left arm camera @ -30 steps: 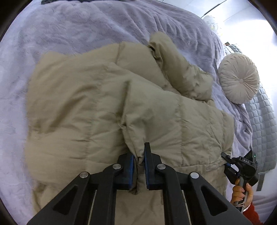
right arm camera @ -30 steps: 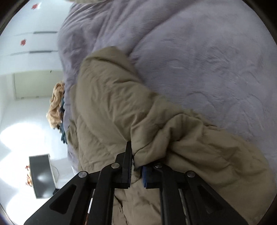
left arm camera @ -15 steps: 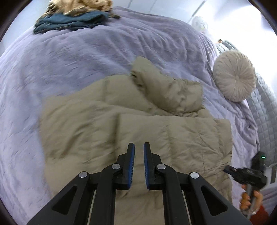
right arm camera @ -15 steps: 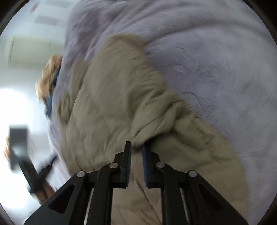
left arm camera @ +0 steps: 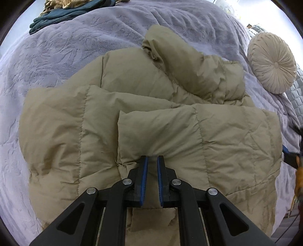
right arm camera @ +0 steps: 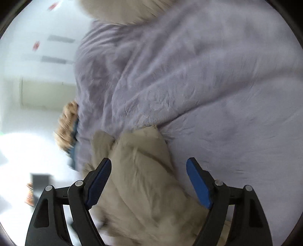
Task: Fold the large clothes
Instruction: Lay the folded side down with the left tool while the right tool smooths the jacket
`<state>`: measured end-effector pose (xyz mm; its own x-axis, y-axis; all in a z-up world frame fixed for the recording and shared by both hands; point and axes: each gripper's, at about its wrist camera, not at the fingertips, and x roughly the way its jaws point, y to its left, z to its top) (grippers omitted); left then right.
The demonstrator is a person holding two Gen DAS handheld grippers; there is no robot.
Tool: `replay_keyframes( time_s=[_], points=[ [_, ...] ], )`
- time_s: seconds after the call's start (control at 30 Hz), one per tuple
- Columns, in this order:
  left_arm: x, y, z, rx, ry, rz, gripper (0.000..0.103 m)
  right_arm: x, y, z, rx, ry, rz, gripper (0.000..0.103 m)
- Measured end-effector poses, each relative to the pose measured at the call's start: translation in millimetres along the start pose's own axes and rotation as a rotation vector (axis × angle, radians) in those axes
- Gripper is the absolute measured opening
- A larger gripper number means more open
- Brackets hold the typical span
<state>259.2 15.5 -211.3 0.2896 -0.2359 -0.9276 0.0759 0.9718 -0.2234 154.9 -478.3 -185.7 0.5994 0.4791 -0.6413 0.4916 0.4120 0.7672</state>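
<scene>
A large beige puffer jacket (left arm camera: 151,117) lies partly folded on a lavender bed cover (left arm camera: 66,53), one panel folded over the body and a sleeve bunched at the far right. My left gripper (left arm camera: 152,160) hovers just above the folded panel, its blue-padded jaws a narrow gap apart and empty. My right gripper (right arm camera: 149,166) is wide open above one end of the jacket (right arm camera: 144,179), holding nothing; that view is blurred. The right gripper also shows at the right edge of the left wrist view (left arm camera: 291,159).
A round pleated cream cushion (left arm camera: 272,62) sits at the far right on the bed. A pile of dark teal and tan clothes (left arm camera: 62,11) lies at the far left corner. White walls and cupboards stand beyond the bed's edge (right arm camera: 37,75).
Both grippers have let go of the jacket and drawn back. The left jaws parted slightly; the right jaws opened wide and swung away. The folded panel now rests on the jacket.
</scene>
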Motion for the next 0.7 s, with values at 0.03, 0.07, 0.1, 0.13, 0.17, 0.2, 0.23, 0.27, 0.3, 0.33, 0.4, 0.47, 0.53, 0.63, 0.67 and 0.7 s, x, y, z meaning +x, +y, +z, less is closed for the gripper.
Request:
replay_keyframes(
  time_s=[0.03, 0.07, 0.1, 0.13, 0.17, 0.2, 0.23, 0.27, 0.3, 0.33, 0.4, 0.47, 0.53, 0.63, 0.67, 0.7],
  points=[
    [2.1, 0.6, -1.1, -0.003, 0.002, 0.002, 0.012, 17.7, -10.7, 3.5, 0.089, 0.058, 0.076, 0.076],
    [3.7, 1.5, -2.2, -0.006, 0.003, 0.003, 0.012, 28.8, -16.3, 3.0, 0.145, 0.088, 0.117, 0.057],
    [6.6, -0.1, -1.8, -0.008, 0.004, 0.007, 0.012, 38.1, -16.2, 2.7, 0.167, 0.106, 0.129, 0.046],
    [7.7, -0.3, -1.5, -0.011, 0.008, 0.013, 0.012, 41.3, -10.0, 2.4, 0.135, 0.099, 0.119, 0.031],
    [8.5, -1.0, -0.7, -0.014, 0.012, 0.019, 0.012, 41.7, -4.5, 3.7, 0.095, 0.087, 0.103, 0.021],
    [9.1, -2.6, 0.1, -0.015, 0.014, 0.022, 0.012, 43.1, -0.1, 6.5, 0.056, 0.084, 0.069, 0.018],
    [9.5, -4.7, 0.9, -0.015, 0.018, 0.024, 0.012, 46.6, 1.7, 11.0, 0.029, 0.087, 0.019, 0.015],
    [10.5, -8.8, 2.4, -0.013, 0.023, 0.018, 0.012, 49.6, -0.3, 14.8, 0.013, 0.088, -0.025, 0.014],
    [11.7, -13.4, 3.6, -0.009, 0.027, 0.008, 0.012, 52.3, -3.5, 16.8, 0.002, 0.086, -0.053, 0.014],
    [13.2, -18.0, 4.5, -0.002, 0.030, 0.005, 0.012, 53.0, -7.6, 21.3, -0.009, 0.082, -0.078, 0.014],
    [16.4, -26.6, 4.5, 0.021, 0.028, 0.015, 0.012, 53.3, -14.8, 24.9, -0.012, 0.064, -0.115, 0.014],
    [19.4, -30.5, 4.3, 0.025, 0.028, 0.028, 0.012, 49.1, -17.0, 27.1, -0.012, 0.033, -0.129, 0.014],
    [19.6, -29.2, 4.6, 0.012, 0.030, 0.023, 0.012, 40.8, -14.8, 27.4, -0.039, 0.010, -0.152, 0.014],
    [14.6, -26.3, 5.7, -0.003, 0.036, 0.017, 0.012, 19.5, -1.1, 21.9, -0.105, -0.027, -0.211, 0.014],
    [6.7, -21.7, 5.1, -0.012, 0.033, 0.017, 0.012, 14.1, 5.4, 18.6, -0.132, -0.037, -0.216, 0.014],
    [-3.7, -18.6, 4.7, -0.019, 0.016, 0.004, 0.012, 2.9, 10.6, 12.6, -0.162, -0.044, -0.210, 0.014]
  ],
)
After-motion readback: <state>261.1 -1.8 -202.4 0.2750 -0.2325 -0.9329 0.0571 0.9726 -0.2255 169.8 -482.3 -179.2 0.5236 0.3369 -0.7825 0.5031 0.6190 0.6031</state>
